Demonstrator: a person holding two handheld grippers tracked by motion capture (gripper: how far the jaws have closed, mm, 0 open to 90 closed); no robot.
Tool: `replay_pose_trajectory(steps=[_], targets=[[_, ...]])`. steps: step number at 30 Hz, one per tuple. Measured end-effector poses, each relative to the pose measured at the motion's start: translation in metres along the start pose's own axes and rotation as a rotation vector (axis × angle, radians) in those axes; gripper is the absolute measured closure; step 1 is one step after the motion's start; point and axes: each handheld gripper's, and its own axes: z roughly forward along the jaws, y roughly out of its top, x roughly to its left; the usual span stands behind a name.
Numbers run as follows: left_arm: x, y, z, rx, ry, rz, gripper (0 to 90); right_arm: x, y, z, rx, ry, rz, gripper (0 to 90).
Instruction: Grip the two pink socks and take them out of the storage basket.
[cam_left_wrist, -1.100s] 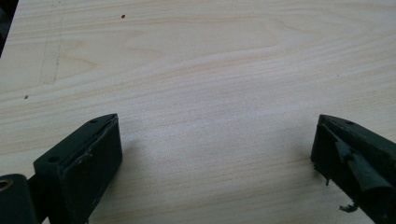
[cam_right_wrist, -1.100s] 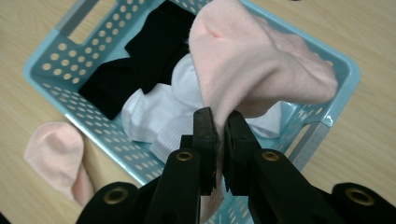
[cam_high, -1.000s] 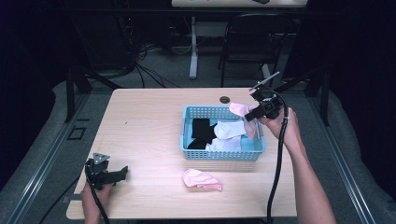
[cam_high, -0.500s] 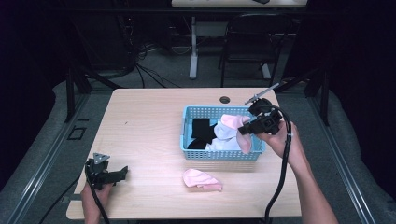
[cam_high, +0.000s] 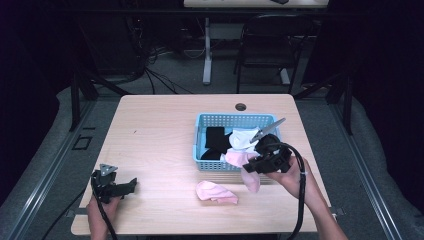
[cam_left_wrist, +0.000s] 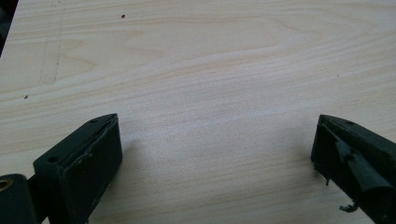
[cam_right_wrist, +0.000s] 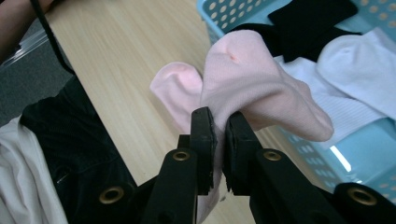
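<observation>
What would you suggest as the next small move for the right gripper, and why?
Probably carry on toward the pink sock on the table and lower beside it: the right gripper is shut on a matching pink sock, already lifted over the blue basket's front rim.

Lab or studio recording space, not a home. Plain light-wood bench (cam_high: 165, 130) with a cable port (cam_high: 240, 107), standing alone on grey carpet (cam_high: 385, 165). Dark surroundings all round. Metal floor rails (cam_high: 45, 170) run along both sides. Behind: loose cables (cam_high: 150, 75) trailing over the floor, an empty black chair (cam_high: 265, 47), and the leg of a second table (cam_high: 206, 50).
</observation>
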Motion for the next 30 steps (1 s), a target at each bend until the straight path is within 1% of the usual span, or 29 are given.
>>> replay_pose_trajectory(steps=[3, 4, 5, 7, 9, 10, 13, 15, 16, 17, 19, 21, 22, 23, 24, 26, 28, 29, 30], targets=[[0.0, 0.0, 0.0, 0.0, 0.0, 0.001, 2.0, 0.006, -0.007, 0.011, 0.016, 0.022, -0.01, 83.2], [0.0, 0.0, 0.0, 0.0, 0.0, 0.0, 2.0, 0.007, -0.01, 0.016, 0.013, 0.038, -0.003, 83.2], [0.0, 0.0, 0.0, 0.0, 0.0, 0.0, 2.0, 0.007, -0.012, 0.021, 0.021, 0.05, -0.007, 83.2], [0.0, 0.0, 0.0, 0.001, 0.0, 0.001, 2.0, 0.006, -0.017, 0.032, 0.049, 0.061, -0.011, 82.9], [0.0, 0.0, 0.0, -0.001, 0.0, 0.001, 2.0, 0.007, -0.022, 0.043, 0.052, 0.078, 0.001, 82.7], [0.0, 0.0, 0.0, 0.001, 0.0, 0.001, 2.0, 0.006, -0.025, 0.05, 0.065, 0.085, 0.003, 82.6], [0.0, 0.0, 0.0, 0.0, 0.0, 0.001, 2.0, 0.004, -0.032, 0.065, 0.079, 0.103, 0.014, 82.5], [0.0, 0.0, 0.0, 0.0, 0.0, 0.0, 2.0, 0.002, -0.036, 0.076, 0.098, 0.103, 0.008, 82.5], [0.0, 0.0, 0.0, 0.0, 0.0, 0.0, 2.0, 0.001, -0.039, 0.082, 0.098, 0.113, 0.022, 82.1], [0.0, 0.0, 0.0, 0.0, 0.0, 0.0, 2.0, 0.0, -0.04, 0.086, 0.106, 0.104, 0.02, 81.2], [0.0, 0.0, 0.0, 0.0, 0.0, 0.0, 2.0, -0.003, -0.043, 0.093, 0.123, 0.11, 0.021, 80.5], [0.0, 0.0, 0.0, 0.001, 0.0, 0.001, 2.0, -0.004, -0.046, 0.1, 0.124, 0.098, 0.028, 78.0], [0.0, 0.0, 0.0, 0.0, 0.0, 0.0, 2.0, -0.006, -0.048, 0.103, 0.125, 0.108, 0.037, 75.4], [0.0, 0.0, 0.0, 0.0, 0.0, 0.001, 2.0, -0.006, -0.05, 0.104, 0.133, 0.11, 0.035, 70.6], [0.0, 0.0, 0.0, 0.0, 0.0, 0.0, 2.0, -0.006, -0.051, 0.104, 0.127, 0.103, 0.039, 67.5], [0.0, 0.0, 0.0, 0.0, 0.0, 0.0, 2.0, -0.007, -0.054, 0.102, 0.132, 0.098, 0.03, 58.6], [0.0, 0.0, 0.0, 0.0, 0.0, 0.0, 2.0, -0.009, -0.057, 0.096, 0.123, 0.074, 0.037, 49.4], [0.0, 0.0, 0.0, 0.001, 0.0, 0.001, 2.0, -0.01, -0.059, 0.093, 0.116, 0.066, 0.039, 46.7], [0.0, 0.0, 0.0, 0.0, 0.0, 0.0, 2.0, -0.01, -0.061, 0.089, 0.099, 0.062, 0.054, 45.1]])
